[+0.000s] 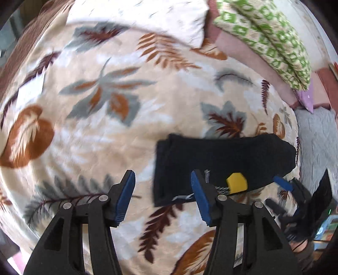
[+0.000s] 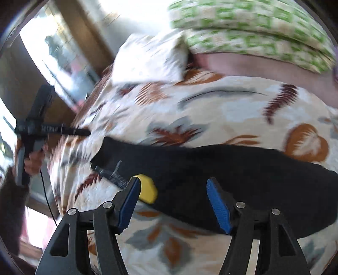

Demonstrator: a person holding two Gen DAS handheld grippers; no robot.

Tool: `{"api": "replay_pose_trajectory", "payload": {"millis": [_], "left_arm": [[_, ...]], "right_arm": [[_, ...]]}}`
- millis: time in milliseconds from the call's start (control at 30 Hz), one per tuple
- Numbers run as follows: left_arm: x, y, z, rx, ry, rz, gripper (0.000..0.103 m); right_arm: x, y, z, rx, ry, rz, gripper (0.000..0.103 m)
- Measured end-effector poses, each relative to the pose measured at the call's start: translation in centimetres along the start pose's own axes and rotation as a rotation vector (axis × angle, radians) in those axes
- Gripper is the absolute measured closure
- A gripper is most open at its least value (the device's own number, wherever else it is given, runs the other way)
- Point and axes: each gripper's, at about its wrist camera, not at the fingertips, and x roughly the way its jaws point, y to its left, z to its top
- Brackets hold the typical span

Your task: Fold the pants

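Observation:
The black pants (image 1: pixel 219 160) lie folded into a compact bundle on the leaf-print blanket (image 1: pixel 118 110). A yellow tag (image 1: pixel 237 182) sits at their near edge. My left gripper (image 1: pixel 162 186) is open and empty, just left of and in front of the bundle. In the right wrist view the pants (image 2: pixel 221 175) stretch across the middle, with the yellow tag (image 2: pixel 146 188) beside the left finger. My right gripper (image 2: pixel 173 194) is open over the near edge of the pants, holding nothing. The right gripper also shows in the left wrist view (image 1: pixel 289 186).
A white pillow (image 1: pixel 147 19) and a green-patterned pillow (image 1: pixel 266 36) lie at the far side of the bed. A pink sheet (image 1: pixel 243 52) edges the blanket. The left hand and its gripper handle (image 2: pixel 33 131) show at left, by a window.

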Motion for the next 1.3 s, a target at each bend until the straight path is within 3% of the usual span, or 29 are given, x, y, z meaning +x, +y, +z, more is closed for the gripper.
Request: {"api": "replay_pose_trajectory", "payload": {"millis": [200, 300, 533, 733, 767, 800, 833, 900, 1100, 1300], "left_arm": [[0.9, 3.4, -0.4, -0.046, 0.005, -0.08, 0.049], [0.8, 4.7, -0.3, -0.059, 0.002, -0.123, 0.049], [1.0, 6.8, 0.3, -0.072, -0.004, -0.182, 0.049], [1.7, 7.4, 0.7, -0.087, -0.002, -0.199, 0.049], [1.8, 7.3, 0.7, -0.085, -0.001, -0.199, 0.049], [2.0, 7.3, 0.7, -0.083, 0.003, -0.2, 0.049], [2.1, 7.2, 0.6, -0.084, 0.007, -0.204, 0.049], [2.4, 7.1, 0.5, -0.088, 0.022, -0.227, 0.049], [3.2, 6.5, 0.4, -0.177, 0.064, -0.372, 0.049], [5.3, 5.1, 0.0, -0.254, 0.13, -0.396, 0.049]], "right_arm": [[7.2, 11.1, -0.7, -0.207, 0.076, -0.063, 0.037], [9.4, 14.0, -0.7, -0.262, 0.08, -0.107, 0.037], [13.6, 16.3, 0.2, -0.306, 0.112, -0.192, 0.037], [14.3, 16.9, 0.2, -0.327, 0.06, -0.225, 0.04], [14.3, 17.0, 0.1, -0.325, 0.053, -0.227, 0.046], [14.3, 17.0, 0.1, -0.322, 0.047, -0.219, 0.06], [14.2, 17.1, 0.1, -0.324, 0.036, -0.221, 0.067], [14.0, 17.3, 0.1, -0.34, 0.015, -0.238, 0.09], [11.5, 17.0, -0.2, -0.321, -0.076, -0.222, 0.094], [11.0, 17.5, -0.9, -0.367, -0.091, -0.237, 0.094]]}}
